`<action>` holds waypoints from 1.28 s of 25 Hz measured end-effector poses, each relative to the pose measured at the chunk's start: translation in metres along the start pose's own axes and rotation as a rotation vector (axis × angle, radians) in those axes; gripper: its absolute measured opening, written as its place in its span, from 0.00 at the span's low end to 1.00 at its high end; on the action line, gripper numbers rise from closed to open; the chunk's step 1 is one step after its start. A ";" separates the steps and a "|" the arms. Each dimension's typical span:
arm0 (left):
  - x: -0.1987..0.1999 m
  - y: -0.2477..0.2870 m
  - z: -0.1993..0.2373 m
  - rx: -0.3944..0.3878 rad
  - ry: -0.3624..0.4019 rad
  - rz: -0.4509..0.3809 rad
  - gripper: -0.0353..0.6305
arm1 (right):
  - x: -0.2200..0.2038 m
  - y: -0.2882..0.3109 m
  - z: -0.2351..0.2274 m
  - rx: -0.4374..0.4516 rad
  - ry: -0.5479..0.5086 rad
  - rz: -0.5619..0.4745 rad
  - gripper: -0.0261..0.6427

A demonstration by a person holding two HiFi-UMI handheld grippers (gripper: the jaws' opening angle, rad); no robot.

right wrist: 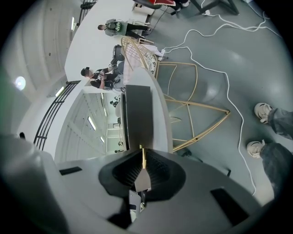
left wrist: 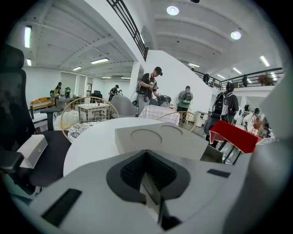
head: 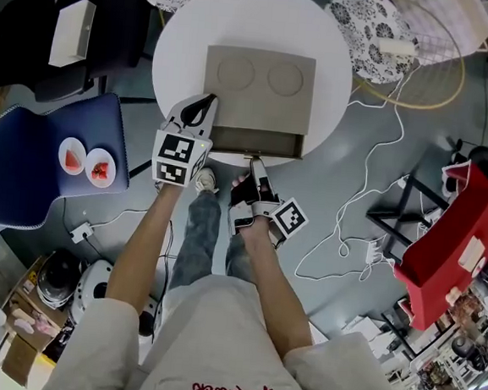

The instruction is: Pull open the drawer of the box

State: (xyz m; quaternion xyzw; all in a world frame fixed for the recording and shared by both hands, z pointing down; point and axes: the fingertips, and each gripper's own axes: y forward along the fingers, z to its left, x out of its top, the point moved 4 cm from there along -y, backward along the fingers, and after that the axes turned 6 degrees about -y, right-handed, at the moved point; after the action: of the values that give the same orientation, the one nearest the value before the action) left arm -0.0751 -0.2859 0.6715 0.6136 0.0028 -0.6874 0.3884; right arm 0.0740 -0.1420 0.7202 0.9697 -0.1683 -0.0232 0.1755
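At near edge of bench: right hand-held gripper pinching brass pull of drawer. Drawer partway out, dark interior showing; probably more travel left. Left hand-held gripper, jaws pressed together and empty, at front-left corner of box.

— How are the arms held?
— Both are bare from the elbow and reach forward; the left arm runs nearly straight, and the right arm angles inward.
— The left gripper?
— The left gripper points ahead, jaws pressed together with nothing between them.
— And the right?
— The right gripper sits nearer the body, its jaws pinched on a thin brass handle.
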 end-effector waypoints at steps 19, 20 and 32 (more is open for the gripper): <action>0.000 0.000 0.001 -0.005 0.003 -0.003 0.07 | -0.008 -0.014 -0.007 0.026 0.055 -0.010 0.14; 0.000 0.000 0.001 -0.006 0.003 -0.004 0.07 | -0.008 -0.014 -0.007 0.037 0.063 -0.009 0.19; -0.001 0.001 0.000 -0.001 -0.003 -0.006 0.07 | -0.011 -0.032 -0.015 -0.003 0.049 0.011 0.10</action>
State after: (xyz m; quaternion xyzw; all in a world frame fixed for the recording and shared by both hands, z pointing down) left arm -0.0746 -0.2867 0.6727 0.6124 0.0043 -0.6896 0.3864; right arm 0.0757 -0.1056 0.7229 0.9687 -0.1693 0.0013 0.1814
